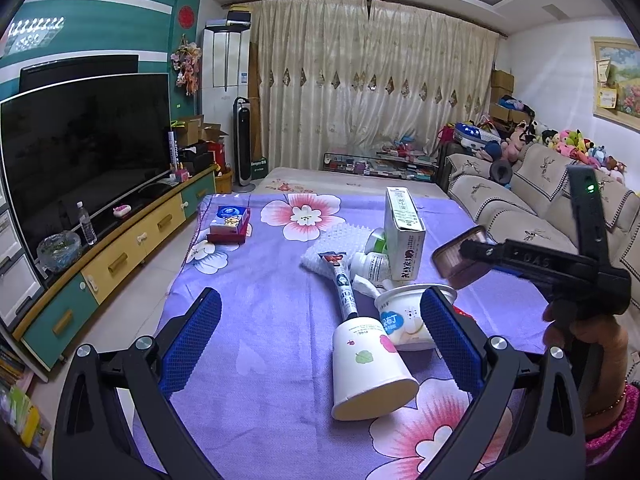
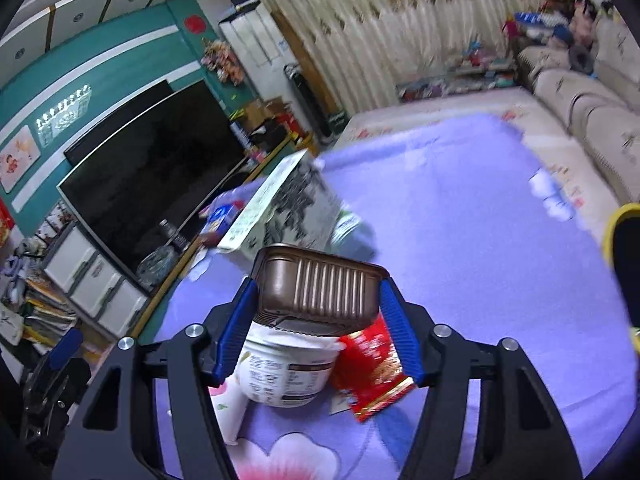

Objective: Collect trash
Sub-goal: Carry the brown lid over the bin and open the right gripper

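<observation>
Trash lies on a purple flowered cloth (image 1: 260, 320): a tipped white paper cup (image 1: 370, 368), a yoghurt cup (image 1: 404, 320), a toothpaste tube (image 1: 344, 288), a white pill bottle (image 1: 370, 266) and an upright carton (image 1: 404, 236). My left gripper (image 1: 320, 344) is open and empty, its jaws either side of the paper cup. My right gripper (image 2: 318, 320) is shut on a brown ribbed plastic tray (image 2: 320, 292), held above the yoghurt cup (image 2: 286, 372) and a red wrapper (image 2: 372, 364). The tray also shows in the left wrist view (image 1: 460, 256).
A tissue box (image 1: 230, 222) sits at the cloth's far left. A TV (image 1: 80, 160) on a low cabinet (image 1: 120, 256) stands left. A sofa (image 1: 540, 208) with plush toys runs along the right. Curtains (image 1: 372, 92) hang behind. A yellow-rimmed black thing (image 2: 624, 248) shows at the right edge.
</observation>
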The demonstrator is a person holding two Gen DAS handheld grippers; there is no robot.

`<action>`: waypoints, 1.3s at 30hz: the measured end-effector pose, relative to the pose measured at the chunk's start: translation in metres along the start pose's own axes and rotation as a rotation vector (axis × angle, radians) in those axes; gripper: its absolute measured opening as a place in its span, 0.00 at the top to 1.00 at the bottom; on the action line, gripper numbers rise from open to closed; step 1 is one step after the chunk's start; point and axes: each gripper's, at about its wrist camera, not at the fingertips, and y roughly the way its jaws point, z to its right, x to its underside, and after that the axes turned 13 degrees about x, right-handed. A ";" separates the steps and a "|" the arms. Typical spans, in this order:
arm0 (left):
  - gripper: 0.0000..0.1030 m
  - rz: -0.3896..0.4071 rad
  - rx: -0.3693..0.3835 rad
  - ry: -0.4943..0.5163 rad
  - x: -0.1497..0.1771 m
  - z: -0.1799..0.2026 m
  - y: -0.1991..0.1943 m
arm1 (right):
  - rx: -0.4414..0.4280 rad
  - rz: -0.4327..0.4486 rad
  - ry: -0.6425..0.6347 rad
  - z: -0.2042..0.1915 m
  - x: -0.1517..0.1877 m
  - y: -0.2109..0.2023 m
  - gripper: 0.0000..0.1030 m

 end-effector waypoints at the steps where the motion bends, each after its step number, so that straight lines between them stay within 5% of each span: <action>1: 0.05 -0.003 0.004 0.003 0.000 0.002 0.001 | 0.018 0.019 0.000 0.003 -0.001 -0.005 0.42; 11: 0.05 -0.047 0.039 0.028 0.006 0.022 0.022 | 0.262 0.135 0.051 0.068 -0.008 -0.028 0.41; 20: 0.05 -0.096 0.056 0.062 0.005 0.048 0.048 | 0.528 0.149 0.161 0.173 -0.014 -0.037 0.41; 29: 0.05 -0.146 0.074 0.100 0.002 0.074 0.072 | 0.654 0.073 0.243 0.275 -0.008 -0.026 0.41; 39: 0.05 -0.196 0.088 0.131 -0.001 0.096 0.097 | 0.687 -0.038 0.299 0.338 0.001 0.017 0.37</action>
